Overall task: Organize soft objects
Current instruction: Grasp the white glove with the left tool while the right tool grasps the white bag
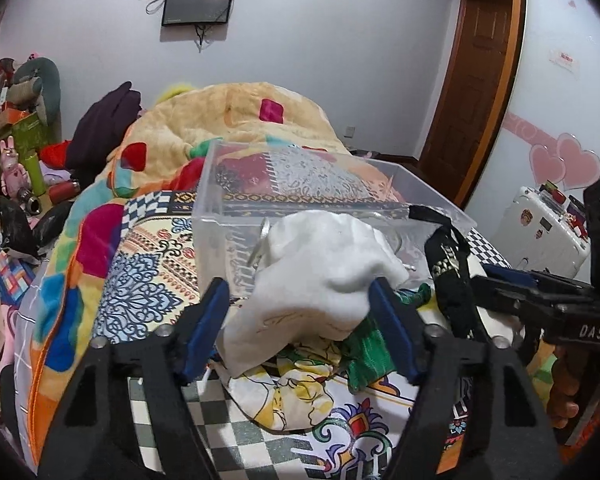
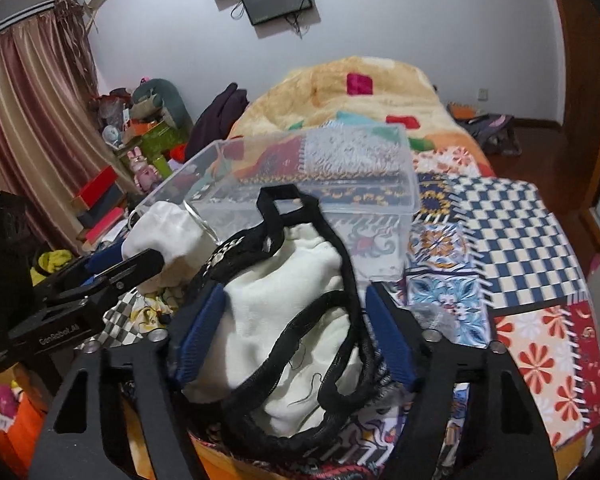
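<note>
Just in front of the clear plastic box (image 1: 236, 200), nearest the cameras, both grippers are occupied with cloth. The left gripper (image 1: 300, 312) has its blue pads spread fairly wide, with a bunched white cloth (image 1: 324, 264) sitting between them; the cloth touches the right-hand pad, but a gap shows at the left pad, so I cannot tell whether it is truly gripped. Under it, on the patterned bedspread (image 1: 148, 288), lie a yellow printed cloth (image 1: 288, 392) and a green one (image 1: 364, 352). The right gripper (image 2: 296, 332) also stands wide apart, a cream garment with black trim (image 2: 296, 308) filling the space between its pads; its black strap (image 2: 278, 200) rises to the near rim of the box. The box, as seen from the right wrist, sits on the bedspread with the white cloth at its near left corner. Beyond the box a yellow fleece blanket (image 2: 364, 92) is heaped up, and beyond that a monitor (image 1: 198, 2) hangs on the wall.
</note>
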`<state>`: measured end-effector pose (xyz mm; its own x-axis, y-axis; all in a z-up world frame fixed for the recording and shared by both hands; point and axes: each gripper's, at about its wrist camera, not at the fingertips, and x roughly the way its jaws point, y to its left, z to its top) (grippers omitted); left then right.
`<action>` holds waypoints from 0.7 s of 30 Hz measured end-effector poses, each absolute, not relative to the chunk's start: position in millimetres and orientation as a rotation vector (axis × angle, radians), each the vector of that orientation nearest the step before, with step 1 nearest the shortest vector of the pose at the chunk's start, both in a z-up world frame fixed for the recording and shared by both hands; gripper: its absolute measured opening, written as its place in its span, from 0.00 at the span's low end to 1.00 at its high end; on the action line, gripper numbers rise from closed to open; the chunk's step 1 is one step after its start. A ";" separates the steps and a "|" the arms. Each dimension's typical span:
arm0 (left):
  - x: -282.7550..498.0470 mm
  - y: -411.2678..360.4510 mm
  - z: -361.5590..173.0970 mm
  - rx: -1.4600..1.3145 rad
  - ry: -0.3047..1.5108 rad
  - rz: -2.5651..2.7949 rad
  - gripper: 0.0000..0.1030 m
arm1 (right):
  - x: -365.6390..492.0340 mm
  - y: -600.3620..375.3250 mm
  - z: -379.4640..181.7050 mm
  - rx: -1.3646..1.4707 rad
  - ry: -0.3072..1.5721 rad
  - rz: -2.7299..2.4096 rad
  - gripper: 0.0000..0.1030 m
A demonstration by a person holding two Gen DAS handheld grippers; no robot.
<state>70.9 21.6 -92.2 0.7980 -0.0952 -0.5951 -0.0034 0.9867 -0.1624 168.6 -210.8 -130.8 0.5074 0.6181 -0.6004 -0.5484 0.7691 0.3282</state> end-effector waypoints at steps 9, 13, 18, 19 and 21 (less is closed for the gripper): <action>70.6 14.9 -99.3 -0.136 0.669 -0.106 0.31 | 162.9 -215.7 -131.6 0.091 0.748 0.670 0.28; 66.4 15.6 -95.3 -0.136 0.667 -0.121 0.18 | 160.5 -222.3 -128.9 0.109 0.741 0.670 0.10; 57.9 17.9 -84.9 -0.130 0.636 -0.125 0.13 | 158.1 -229.5 -122.0 0.117 0.736 0.659 0.11; 55.1 17.9 -81.8 -0.129 0.625 -0.127 0.13 | 159.7 -229.4 -120.4 0.126 0.745 0.669 0.11; 50.6 18.6 -76.2 -0.127 0.605 -0.125 0.13 | 165.0 -232.1 -117.7 0.148 0.767 0.682 0.23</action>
